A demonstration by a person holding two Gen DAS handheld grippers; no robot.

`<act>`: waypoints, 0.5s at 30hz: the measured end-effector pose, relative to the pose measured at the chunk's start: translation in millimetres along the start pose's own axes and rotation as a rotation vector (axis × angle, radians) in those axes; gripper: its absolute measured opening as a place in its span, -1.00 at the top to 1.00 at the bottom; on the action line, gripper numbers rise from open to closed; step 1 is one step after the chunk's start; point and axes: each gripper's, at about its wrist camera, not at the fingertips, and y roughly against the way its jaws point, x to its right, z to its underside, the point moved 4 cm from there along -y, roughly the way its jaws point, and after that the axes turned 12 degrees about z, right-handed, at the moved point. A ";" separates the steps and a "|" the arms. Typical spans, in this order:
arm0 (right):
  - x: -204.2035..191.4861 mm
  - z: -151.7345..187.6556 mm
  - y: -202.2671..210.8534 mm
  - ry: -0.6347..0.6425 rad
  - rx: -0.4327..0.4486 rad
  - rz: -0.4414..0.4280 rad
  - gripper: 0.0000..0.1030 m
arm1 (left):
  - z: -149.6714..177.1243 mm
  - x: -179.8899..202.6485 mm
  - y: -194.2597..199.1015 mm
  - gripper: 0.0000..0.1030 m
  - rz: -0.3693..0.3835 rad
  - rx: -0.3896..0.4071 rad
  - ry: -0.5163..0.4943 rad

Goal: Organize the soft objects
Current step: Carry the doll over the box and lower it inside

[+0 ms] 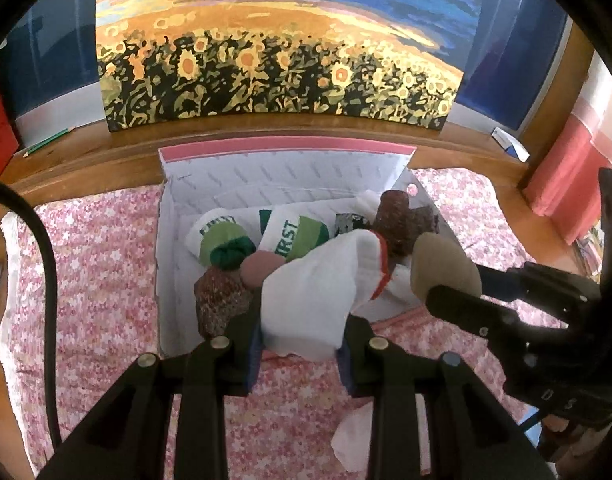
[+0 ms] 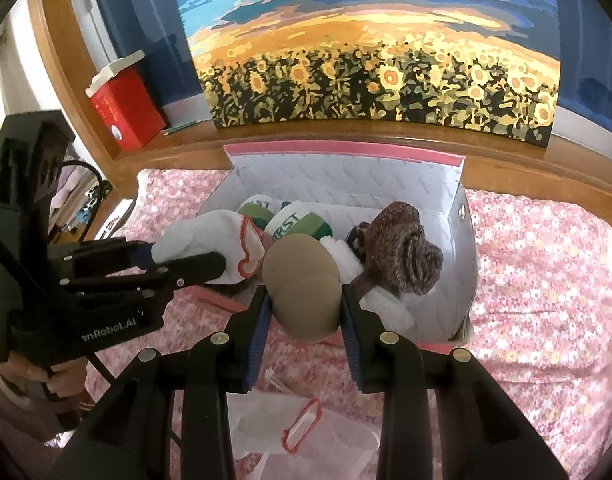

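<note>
— In the centre of both views, what sits there?

— One white box (image 1: 290, 176) with a pink rim, open, on a pink flowered bedspread (image 1: 98, 264). Behind it, across the top of the frame, one sunflower painting (image 1: 282, 60) leans on a wooden ledge.

— And the tongs?

— Two pairs. The left tongs (image 1: 302, 344) are clamped on one white sock with red trim (image 1: 318, 292), held over the box's near edge. The right tongs (image 2: 306, 312) are closed around one beige rolled sock (image 2: 302, 284), also at the near edge, to the right of the white one.

— Count what lies inside the box.

— Two white-and-green rolls (image 1: 294, 236) lettered "IRST", side by side toward the back. Two brown knitted bundles: one at the lower left corner (image 1: 222, 300), one at the right wall (image 2: 402, 248). One pink roll (image 1: 258, 268) between the green ones and the white sock. One small dark item (image 1: 348, 222) near the back, too small to tell what it is.

— Anything outside the box?

— One more white piece with a red loop (image 2: 302, 428) on the bedspread at the bottom of the right wrist view, and one red carton (image 2: 126, 112) on the ledge, upper left.
</note>
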 end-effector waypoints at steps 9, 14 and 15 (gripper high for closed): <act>2.0 -29.4 -13.1 0.013 0.007 0.003 0.33 | -7.3 -6.4 -14.0 0.39 -0.003 -0.026 0.008; -0.5 -40.6 -23.4 0.036 0.007 0.014 0.33 | -9.7 -7.9 -18.4 0.39 -0.001 -0.030 0.005; -0.5 -43.0 -25.8 0.038 0.008 0.019 0.33 | -10.1 -9.2 -19.8 0.39 -0.002 -0.032 0.008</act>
